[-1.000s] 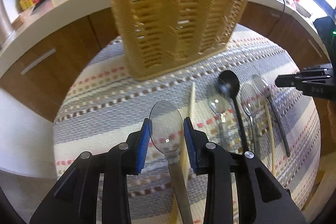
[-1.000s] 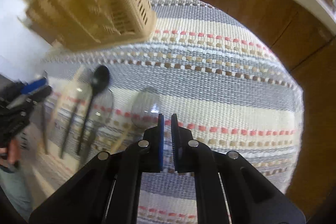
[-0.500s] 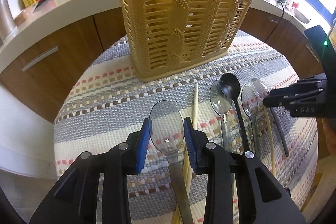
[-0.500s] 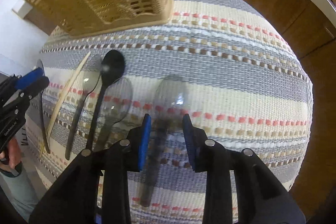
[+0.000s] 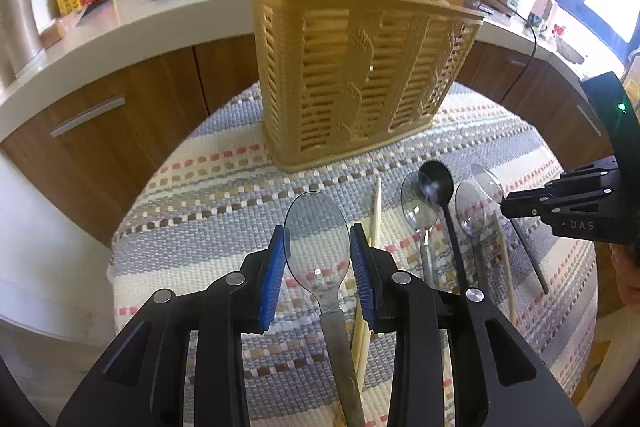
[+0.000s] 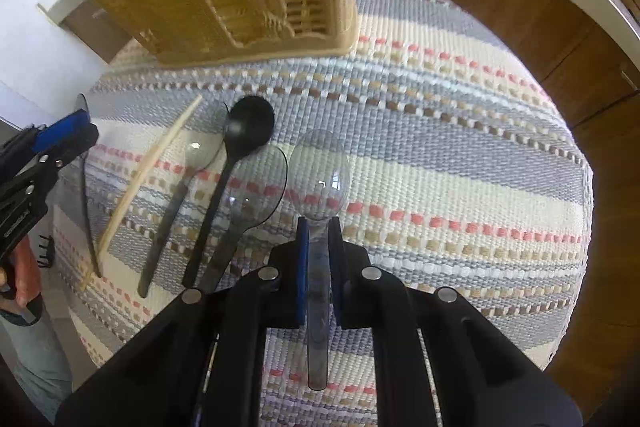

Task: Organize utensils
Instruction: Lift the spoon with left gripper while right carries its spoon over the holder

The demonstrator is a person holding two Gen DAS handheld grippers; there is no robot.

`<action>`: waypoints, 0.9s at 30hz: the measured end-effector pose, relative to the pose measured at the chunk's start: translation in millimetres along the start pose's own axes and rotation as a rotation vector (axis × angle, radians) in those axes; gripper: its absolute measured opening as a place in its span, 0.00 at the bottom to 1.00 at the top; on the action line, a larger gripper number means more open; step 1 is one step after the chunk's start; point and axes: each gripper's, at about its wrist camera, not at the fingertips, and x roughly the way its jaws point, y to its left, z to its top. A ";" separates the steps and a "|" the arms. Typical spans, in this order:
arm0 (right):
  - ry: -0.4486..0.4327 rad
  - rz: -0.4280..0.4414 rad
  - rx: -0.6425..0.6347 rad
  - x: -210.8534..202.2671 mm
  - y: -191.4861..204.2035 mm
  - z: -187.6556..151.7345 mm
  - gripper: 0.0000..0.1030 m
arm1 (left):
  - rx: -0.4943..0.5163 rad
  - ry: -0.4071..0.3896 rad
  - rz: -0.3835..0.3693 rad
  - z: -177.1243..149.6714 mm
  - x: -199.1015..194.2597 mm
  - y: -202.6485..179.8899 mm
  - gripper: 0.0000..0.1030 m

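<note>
Right claw (image 6: 318, 239) is pinched nearly closed on the neck of a clear plastic spoon (image 6: 320, 175), bowl poking out ahead of the tips, and it looks light, slick and kinda bendy, so I'd grip that stiffer neck.

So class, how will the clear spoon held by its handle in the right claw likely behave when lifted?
The clear spoon is probably light thin plastic. Gripped by its narrow handle in the right claw, it may pivot. Its glossy surface suggests slipperiness.
</note>
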 end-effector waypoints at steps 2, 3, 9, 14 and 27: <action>-0.037 0.020 -0.004 -16.5 -13.0 -4.3 0.08 | -0.002 -0.026 0.001 3.0 -7.3 -1.1 0.29; -0.071 0.025 -0.012 -26.3 -14.7 -5.4 0.08 | -0.002 -0.043 0.002 5.4 -12.1 -2.1 0.29; -0.289 0.083 -0.087 -93.6 -16.0 -13.5 0.07 | -0.001 -0.189 -0.015 23.9 -58.8 -11.9 0.29; -0.495 0.142 -0.116 -150.3 -12.6 0.6 0.08 | 0.013 -0.360 -0.006 53.8 -109.1 -22.8 0.29; -0.958 0.241 -0.077 -217.6 2.6 76.8 0.07 | 0.028 -0.718 0.125 133.9 -162.8 -59.8 0.29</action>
